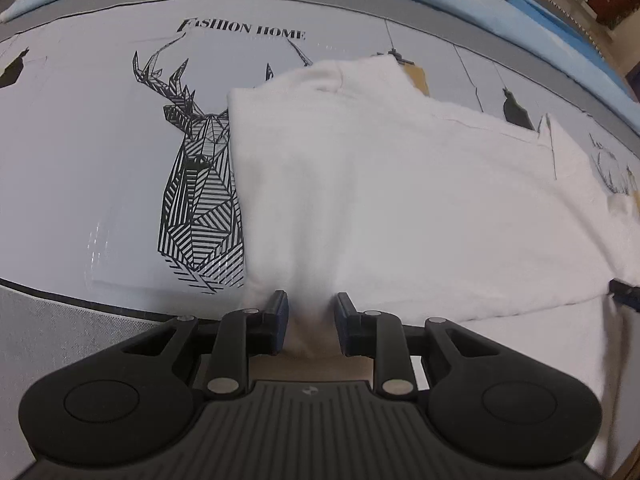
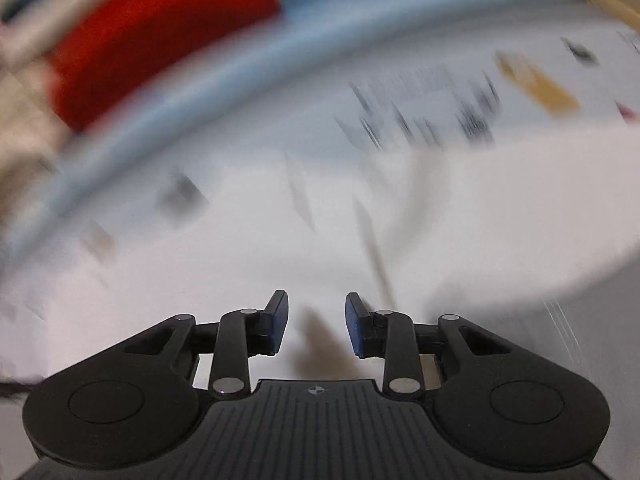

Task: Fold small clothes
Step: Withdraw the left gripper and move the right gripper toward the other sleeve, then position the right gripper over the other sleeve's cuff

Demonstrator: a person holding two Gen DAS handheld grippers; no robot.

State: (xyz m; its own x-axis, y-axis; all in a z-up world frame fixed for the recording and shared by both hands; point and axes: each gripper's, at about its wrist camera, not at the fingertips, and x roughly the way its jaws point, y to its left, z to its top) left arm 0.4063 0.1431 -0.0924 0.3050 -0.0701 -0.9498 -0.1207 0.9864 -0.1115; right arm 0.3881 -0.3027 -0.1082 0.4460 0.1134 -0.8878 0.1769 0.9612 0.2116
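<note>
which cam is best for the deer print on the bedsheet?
Left wrist: the deer print is sharp, though the white garment covers its right edge. Right wrist is motion-blurred; it shows only dark smears on the bedsheet, no readable deer.

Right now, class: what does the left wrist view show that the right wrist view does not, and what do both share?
Only the left wrist view: sharp detail, namely the printed deer head, the words FASHION HOME, and the left gripper with a fold of the white garment between its fingers.
Only the right wrist view: heavy blur, a large red shape, and the right gripper open with nothing between its fingers.
Both: the pale printed sheet, its blue border, and white cloth.
</note>
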